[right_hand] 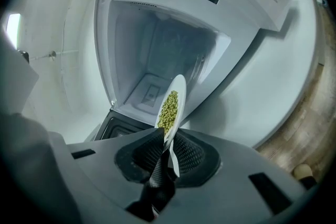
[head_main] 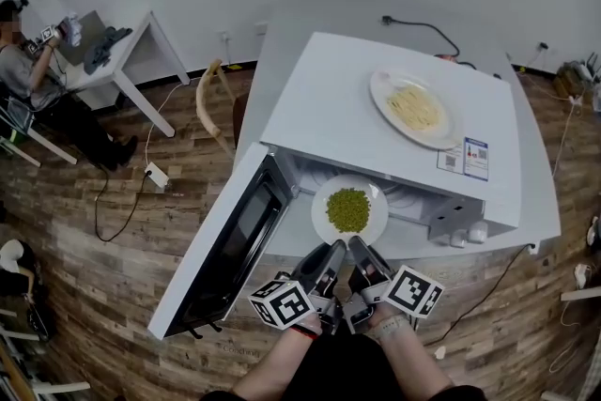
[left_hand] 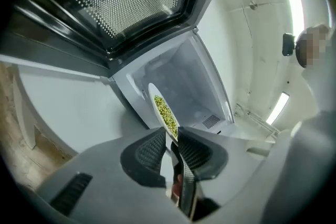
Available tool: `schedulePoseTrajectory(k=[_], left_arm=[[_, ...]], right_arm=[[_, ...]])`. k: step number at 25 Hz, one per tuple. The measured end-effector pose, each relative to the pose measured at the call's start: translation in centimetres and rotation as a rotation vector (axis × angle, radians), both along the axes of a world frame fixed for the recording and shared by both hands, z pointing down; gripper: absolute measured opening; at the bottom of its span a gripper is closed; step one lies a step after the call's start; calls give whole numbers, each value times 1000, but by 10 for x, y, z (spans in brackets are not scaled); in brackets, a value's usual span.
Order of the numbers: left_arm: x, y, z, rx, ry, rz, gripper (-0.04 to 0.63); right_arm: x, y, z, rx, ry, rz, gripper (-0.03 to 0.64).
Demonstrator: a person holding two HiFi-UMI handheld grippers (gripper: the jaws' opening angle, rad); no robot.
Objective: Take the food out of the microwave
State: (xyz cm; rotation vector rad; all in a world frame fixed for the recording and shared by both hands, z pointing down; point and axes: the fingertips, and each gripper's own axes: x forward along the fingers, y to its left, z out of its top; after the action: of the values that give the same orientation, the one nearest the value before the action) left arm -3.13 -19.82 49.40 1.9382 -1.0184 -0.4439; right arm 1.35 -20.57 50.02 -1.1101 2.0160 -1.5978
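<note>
Head view: the plate (head_main: 321, 219) of peas (head_main: 347, 209) sat at the microwave (head_main: 329, 99) mouth. The left gripper (head_main: 324, 266) and right gripper (head_main: 364, 260) met its rim at 6 o'clock.

Left gripper view: the jaws pinched the rim.

Right gripper view: same pinch.

The plate looked hard, slippery and breakable, and the peas could roll. Best to hold the rim and keep it flat.

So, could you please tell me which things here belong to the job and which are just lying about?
Job: microwave, its open door, plate of peas, left gripper and right gripper, both shut on its rim.
Lying about: plate of noodles on top of the microwave, white table, wooden chair, power strip on the floor.
</note>
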Motion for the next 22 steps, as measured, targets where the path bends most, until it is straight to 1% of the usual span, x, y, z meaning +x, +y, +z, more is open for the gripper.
schedulePoseTrajectory(k=[6,10,13,16,22], left_arm=[[-8,17,-13,9,-25,-25,75],[-11,31,-17,4,-32,-34,75],[-16,40,-18,-3,-26,-42,77],[-16,50,-20,-11,-6,-42,77],[-18,70,-28,-8,-11,-18,77]], right_arm=[[-10,15,-15,22,-18,-44,69],[-12,29,-16,3,-15,-65,69],[-19,37,-20,10,-20,-80,69],[-19,47,-23,8,-12,-74,69],[-20,67,-29,7,-10,-49,69]])
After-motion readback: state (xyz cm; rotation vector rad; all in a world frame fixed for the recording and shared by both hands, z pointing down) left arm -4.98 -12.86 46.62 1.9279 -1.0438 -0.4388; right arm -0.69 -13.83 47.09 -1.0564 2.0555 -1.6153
